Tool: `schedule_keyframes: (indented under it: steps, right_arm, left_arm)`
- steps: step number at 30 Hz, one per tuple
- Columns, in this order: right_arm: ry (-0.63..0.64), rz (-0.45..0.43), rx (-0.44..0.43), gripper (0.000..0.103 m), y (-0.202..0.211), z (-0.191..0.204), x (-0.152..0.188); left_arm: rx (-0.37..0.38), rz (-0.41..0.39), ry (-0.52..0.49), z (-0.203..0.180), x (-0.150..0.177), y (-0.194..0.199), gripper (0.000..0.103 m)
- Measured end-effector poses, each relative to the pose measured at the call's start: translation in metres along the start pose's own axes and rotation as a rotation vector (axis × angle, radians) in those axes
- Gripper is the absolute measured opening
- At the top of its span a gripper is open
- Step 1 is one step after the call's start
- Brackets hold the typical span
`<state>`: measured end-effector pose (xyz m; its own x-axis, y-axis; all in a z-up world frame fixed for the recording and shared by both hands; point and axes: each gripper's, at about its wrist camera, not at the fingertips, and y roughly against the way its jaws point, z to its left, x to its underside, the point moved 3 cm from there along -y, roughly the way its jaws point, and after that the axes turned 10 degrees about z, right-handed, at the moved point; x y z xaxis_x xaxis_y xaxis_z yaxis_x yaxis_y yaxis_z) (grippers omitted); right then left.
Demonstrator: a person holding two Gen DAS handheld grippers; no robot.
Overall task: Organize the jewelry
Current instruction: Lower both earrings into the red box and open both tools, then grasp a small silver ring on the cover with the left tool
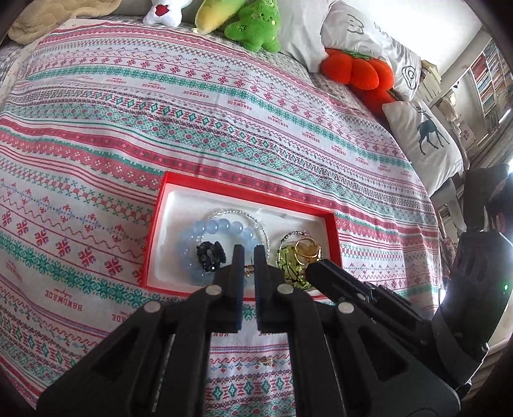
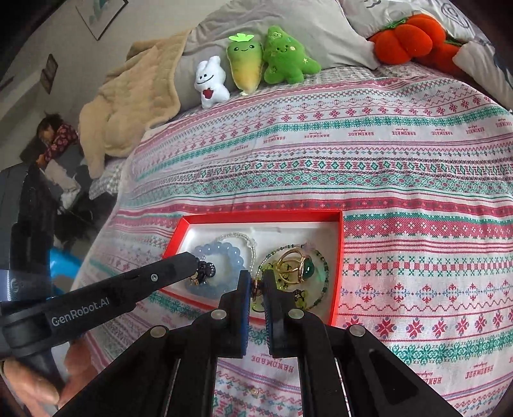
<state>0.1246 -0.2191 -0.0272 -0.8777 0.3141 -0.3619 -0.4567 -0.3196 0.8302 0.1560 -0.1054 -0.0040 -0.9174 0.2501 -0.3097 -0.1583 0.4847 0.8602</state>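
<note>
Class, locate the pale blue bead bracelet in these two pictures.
In both views the pale blue bead bracelet lies in the left half of the red box, ringing a small black ornament, beside the clear bead strand.

- I'm working in a home bedroom, over a bed with a patterned bedspread (image 2: 384,166).
- I see pillows (image 1: 362,29), plush toys (image 2: 275,57) and a beige blanket (image 2: 128,96).
- I see bookshelves (image 1: 490,77) by the wall.

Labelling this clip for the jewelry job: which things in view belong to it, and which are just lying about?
Job:
red box
blue bead bracelet
clear bead bracelet
gold rings
green bead necklace

Lying about:
plush toys
beige blanket
deer pillow
</note>
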Motion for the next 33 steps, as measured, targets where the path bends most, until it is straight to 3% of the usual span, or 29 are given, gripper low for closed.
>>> schedule_keyframes:
  steps: [13,16,23,33]
  right_arm:
    - [-0.027,-0.011,-0.016,0.010,0.008,-0.011,0.002]
    - [-0.027,-0.010,-0.021,0.016,0.014,-0.011,0.005]
    - [-0.006,-0.001,-0.008,0.019,0.025,-0.010,0.018]
    - [0.036,0.102,0.057,0.027,0.010,-0.004,0.039]
  left_arm:
    - [-0.003,-0.012,-0.016,0.005,-0.001,0.004,0.006]
    - [-0.020,-0.017,-0.026,0.009,0.003,0.008,0.006]
    - [-0.040,-0.013,-0.045,0.017,0.014,0.019,0.007]
    - [-0.049,0.094,-0.059,0.024,0.039,0.006,0.014]
